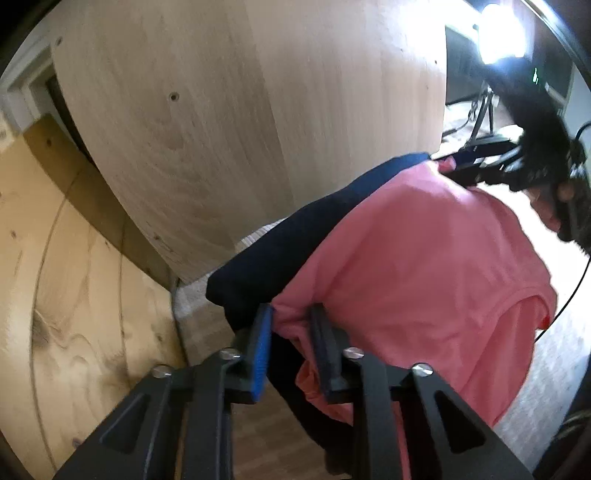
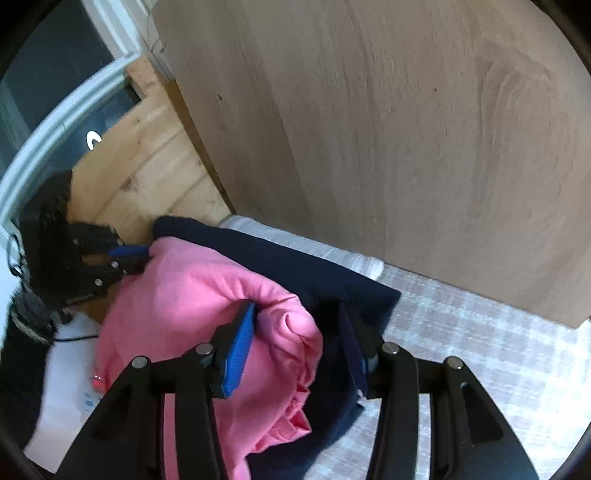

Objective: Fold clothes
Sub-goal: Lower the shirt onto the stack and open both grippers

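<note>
Pale carpet [image 2: 480, 332] with a faint check runs under both cameras, and a big light-wood panel [image 1: 258, 129] fills the background, with knotty pine boards [image 1: 74, 295] beside it.

Closest to the left wrist camera, the left gripper [image 1: 291, 332] points steeply down. Its jaws stand only a narrow gap apart with a bunched edge of the pink knit garment [image 1: 424, 258] between the blue pads; whether the pads truly press the cloth cannot be told from this angle. The right gripper [image 2: 299, 339] also slants down, its jaws partly apart around a rolled fold of the same pink garment and a strip of the dark navy folded garment [image 2: 314, 273]. The pink fold lies against the left pad, while the right pad sits against navy cloth.

That pink garment is rumpled and draped in soft folds, lying on top of the navy one, which is flatter with a straight folded edge. Beneath the navy piece a white ribbed cloth [image 2: 362, 262] peeks out.

Farther off, a bright lamp [image 1: 502, 33] glares beyond the panel's edge.
</note>
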`<state>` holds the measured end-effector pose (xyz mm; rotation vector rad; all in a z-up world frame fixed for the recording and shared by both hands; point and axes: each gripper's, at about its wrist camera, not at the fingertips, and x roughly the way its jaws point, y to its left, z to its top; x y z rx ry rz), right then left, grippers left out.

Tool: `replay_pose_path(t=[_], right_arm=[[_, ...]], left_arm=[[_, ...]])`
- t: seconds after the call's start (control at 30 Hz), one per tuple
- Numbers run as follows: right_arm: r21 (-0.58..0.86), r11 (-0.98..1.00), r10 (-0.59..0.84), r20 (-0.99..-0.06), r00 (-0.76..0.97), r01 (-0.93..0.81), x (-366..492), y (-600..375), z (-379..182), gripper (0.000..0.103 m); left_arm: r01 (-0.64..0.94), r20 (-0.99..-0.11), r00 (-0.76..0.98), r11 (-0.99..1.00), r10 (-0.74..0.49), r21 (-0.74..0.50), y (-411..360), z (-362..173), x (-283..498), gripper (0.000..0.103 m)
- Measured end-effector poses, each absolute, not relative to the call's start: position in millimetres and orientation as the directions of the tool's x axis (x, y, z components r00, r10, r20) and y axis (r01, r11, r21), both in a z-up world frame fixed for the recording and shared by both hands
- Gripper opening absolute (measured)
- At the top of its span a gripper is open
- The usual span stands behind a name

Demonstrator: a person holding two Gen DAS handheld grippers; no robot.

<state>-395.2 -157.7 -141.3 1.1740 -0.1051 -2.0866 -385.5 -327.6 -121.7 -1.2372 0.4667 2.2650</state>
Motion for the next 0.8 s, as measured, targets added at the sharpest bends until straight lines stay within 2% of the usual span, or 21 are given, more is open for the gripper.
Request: replay_pose_path(t=[0.03,0.07,0.33,0.43,0.5,0.63,0.73,0.77,0.8], right_arm=[[0.428,-0.718,-0.651,-0.693,-0.310,0.549,-395.1,-155.0,-140.3,0.021],[0.456,-0.702,-0.672,-0.679,-0.295,0.547,-394.1,-152.7,-139.9,0.007],[0.507,-0.657,-0.742,-0.565,-0.360,0.559,-375.8,-126.6,-97.4,0.007],[0.466,-0.691,-0.708,-0.592,-0.386,0.553,-382.0,-132.8,-97.6,0.007],[0.424,-0.721,-0.666,-0.641,-0.380,0.548,-391.2,-139.7,-112.1,0.007],[0.371,-0.769,-0.584,-0.739,-0.336,0.521,-410.9,-145.5,-135.5,0.020],[0.386,-0.784,-0.594,-0.695,-0.405,0.487,-407.1,-122.0,-112.6,0.028],[0.386,-0.786,-0.597,-0.679,-0.428,0.484,-401.3,-115.4,-103.3,0.035],[0.386,-0.787,-0.599,-0.662,-0.450,0.480,-395.4,-108.8,-94.0,0.036]], left_arm=[[-0.579,-0.849,-0.444,-0.815,0.287,0.027,-329.6,-121.1,-385.4,0.008],[-0.568,-0.843,-0.454,-0.823,0.288,0.024,-331.9,-119.0,-380.8,0.007],[-0.502,-0.774,-0.556,-0.865,0.304,0.021,-344.8,-76.2,-356.8,0.006],[-0.510,-0.758,-0.578,-0.859,0.301,0.047,-342.4,-67.0,-361.8,0.006],[-0.511,-0.760,-0.584,-0.856,0.284,0.073,-336.7,-70.2,-372.8,0.006],[-0.528,-0.827,-0.511,-0.845,0.234,0.087,-332.3,-110.8,-408.4,0.008],[-0.487,-0.808,-0.545,-0.869,0.222,0.090,-346.1,-105.3,-409.3,0.020],[-0.470,-0.797,-0.567,-0.876,0.208,0.106,-351.1,-99.1,-405.9,0.020],[-0.460,-0.786,-0.585,-0.880,0.199,0.119,-356.2,-92.2,-400.7,0.020]])
